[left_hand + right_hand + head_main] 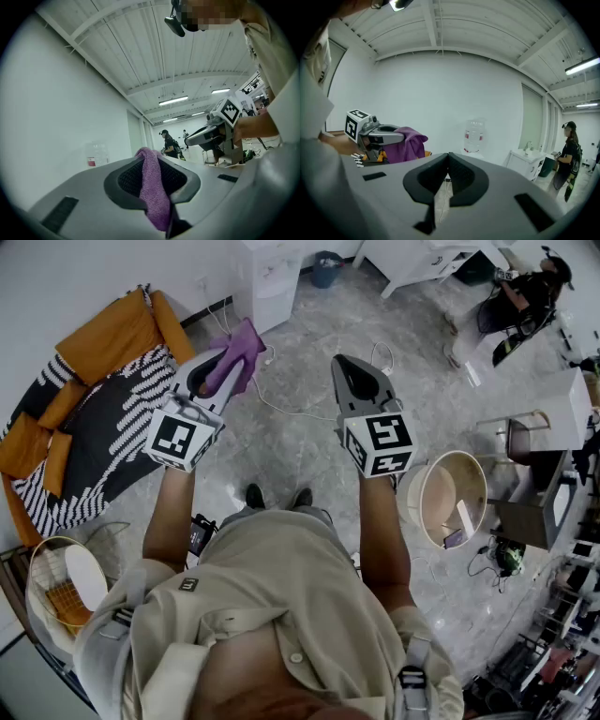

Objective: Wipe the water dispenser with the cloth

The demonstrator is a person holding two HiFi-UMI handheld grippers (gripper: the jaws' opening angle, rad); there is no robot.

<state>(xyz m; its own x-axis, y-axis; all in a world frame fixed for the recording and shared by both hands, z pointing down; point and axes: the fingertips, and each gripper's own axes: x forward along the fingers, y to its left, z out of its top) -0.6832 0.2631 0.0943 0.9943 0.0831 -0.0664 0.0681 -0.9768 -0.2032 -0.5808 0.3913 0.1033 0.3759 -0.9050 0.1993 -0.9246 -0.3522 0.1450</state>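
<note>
My left gripper is shut on a purple cloth, which bunches past its tips above the floor. In the left gripper view the cloth hangs pinched between the jaws of my left gripper. My right gripper is held level beside it, a little to the right; in its own view my right gripper has its tips touching with nothing between them. The white water dispenser stands against the far wall, ahead of both grippers. Its clear bottle with a red label shows from the right gripper.
An orange sofa with a striped blanket lies at the left. A white cable trails across the marble floor. A round tub sits at the right and a blue bin beside the dispenser. A person stands by a white sink cabinet.
</note>
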